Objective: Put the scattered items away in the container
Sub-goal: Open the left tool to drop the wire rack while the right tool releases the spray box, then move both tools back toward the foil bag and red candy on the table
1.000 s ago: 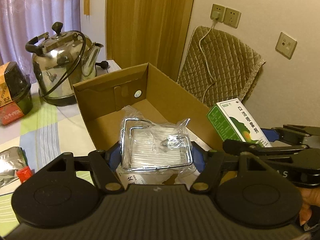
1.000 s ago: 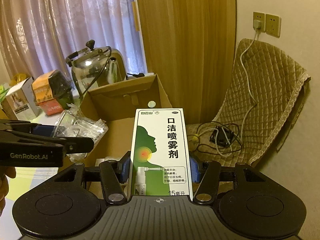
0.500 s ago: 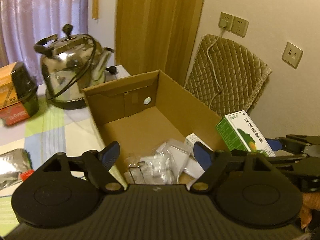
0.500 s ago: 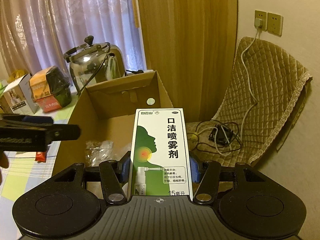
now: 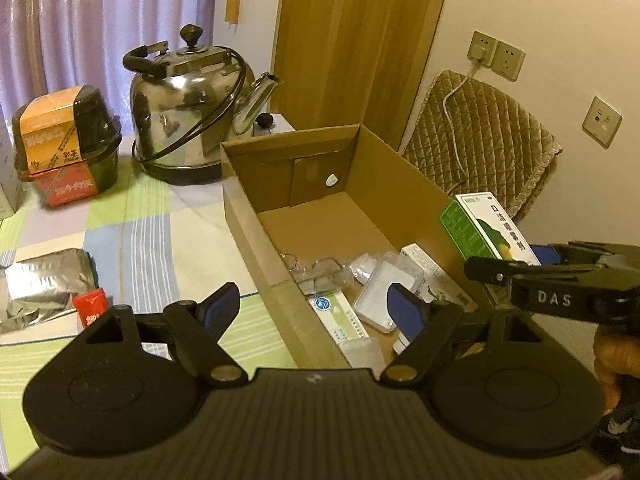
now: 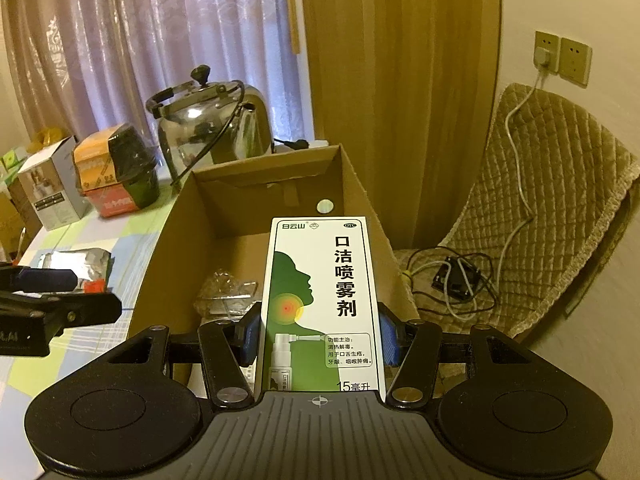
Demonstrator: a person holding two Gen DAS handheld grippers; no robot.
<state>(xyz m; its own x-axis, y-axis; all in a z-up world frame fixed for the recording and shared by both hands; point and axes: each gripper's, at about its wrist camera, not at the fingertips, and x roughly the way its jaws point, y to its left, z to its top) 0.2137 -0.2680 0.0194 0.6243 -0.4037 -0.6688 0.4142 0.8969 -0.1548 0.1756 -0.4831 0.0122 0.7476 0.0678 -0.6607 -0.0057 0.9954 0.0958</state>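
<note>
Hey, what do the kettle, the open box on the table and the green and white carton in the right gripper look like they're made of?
Kettle: polished metal, probably stainless steel, given its mirror reflections; the knob and handle look like black plastic.
Open box: plain brown cardboard, matte, with folded flaps.
Green and white carton: thin printed paperboard, smooth with a slight sheen, sharp folded edges, clamped in the right gripper.

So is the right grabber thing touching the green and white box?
Touching. In the right wrist view, the right gripper has its blue pads pressed against both sides of the green and white box, holding it upright above the cardboard box.
</note>
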